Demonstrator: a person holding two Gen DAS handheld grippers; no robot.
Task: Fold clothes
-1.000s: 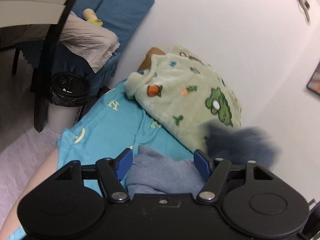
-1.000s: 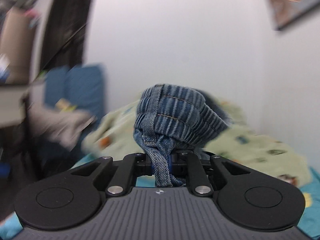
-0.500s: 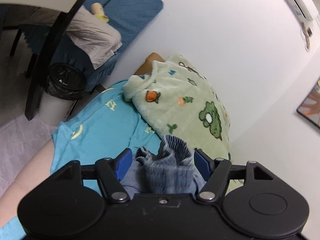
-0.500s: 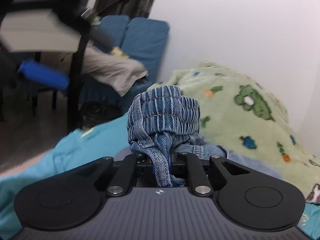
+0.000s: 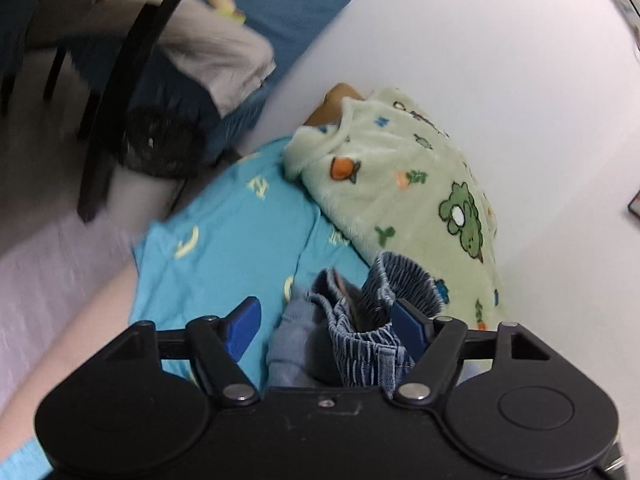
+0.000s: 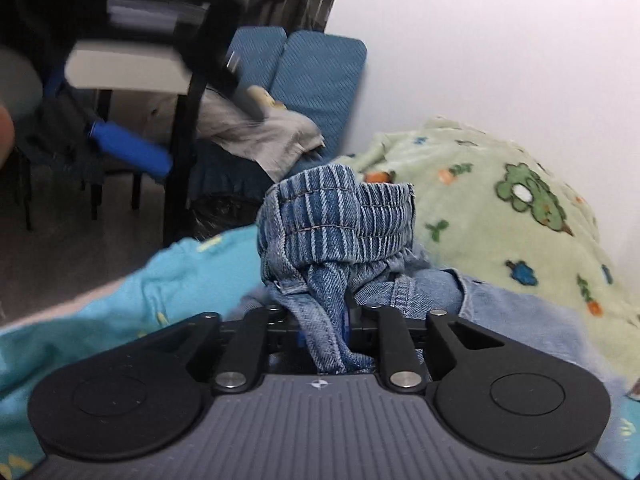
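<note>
Clearly the right hand-held gripper (image 6: 344, 320) was clamped tight on a bunched fold of the jeans (image 6: 336, 216), near their ribbed elastic waistband, lifting that part above the bed (image 5: 224, 240) while the rest trailed on the turquoise sheet. The left hand-held gripper (image 5: 326, 320) stood wide, its blue fingertips (image 5: 244, 320) either side of the waistband without pinching it. The main risk, as I judged it, was that the left closed on a crumpled double layer instead of one clean edge, so the fold would come out lopsided; the thin pinch on the right could also slip under the denim's weight. One pair of jeans, one green fleece blanket (image 5: 400, 184) beside it, one bin (image 5: 160, 152) and two grippers were visible.
</note>
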